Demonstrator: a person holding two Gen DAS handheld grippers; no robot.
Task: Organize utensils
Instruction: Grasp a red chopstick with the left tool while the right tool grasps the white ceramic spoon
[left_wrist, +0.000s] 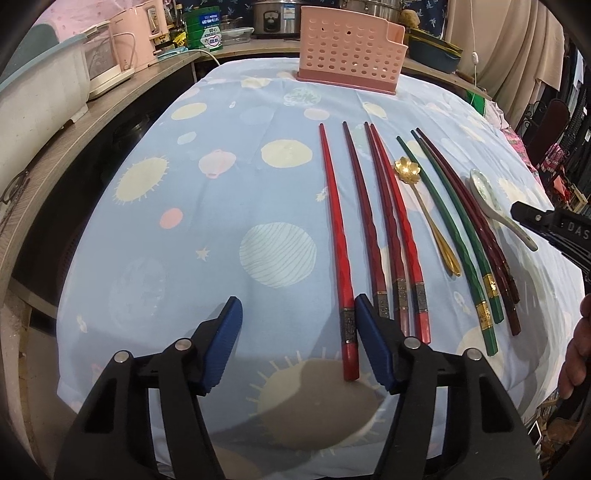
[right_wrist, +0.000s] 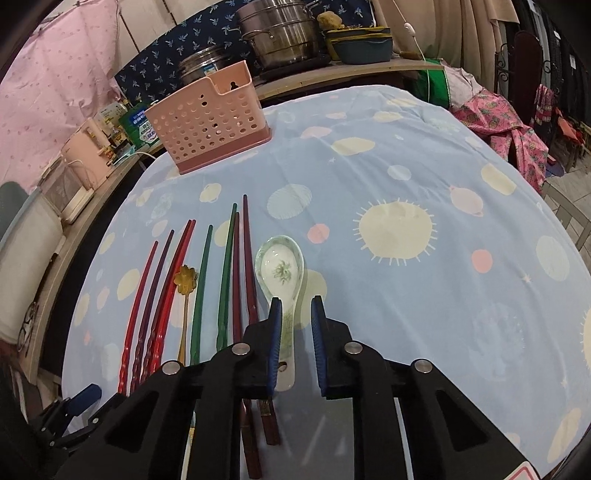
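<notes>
Because the utensils lie in a neat row on the bench (left_wrist: 155, 229), each tool can take one end. The left tool (left_wrist: 297, 317) stands fairly wide around the leftmost red chopstick (left_wrist: 338, 236), its right pad just beside the banded handle. Further right lie more chopsticks and a gold flower spoon (left_wrist: 424, 206). The right tool (right_wrist: 295, 325) has narrowed around the white ceramic spoon (right_wrist: 282, 273); whether its pads press yet, I cannot tell. The pink holder (left_wrist: 351, 51) waits far off, path clear.
</notes>
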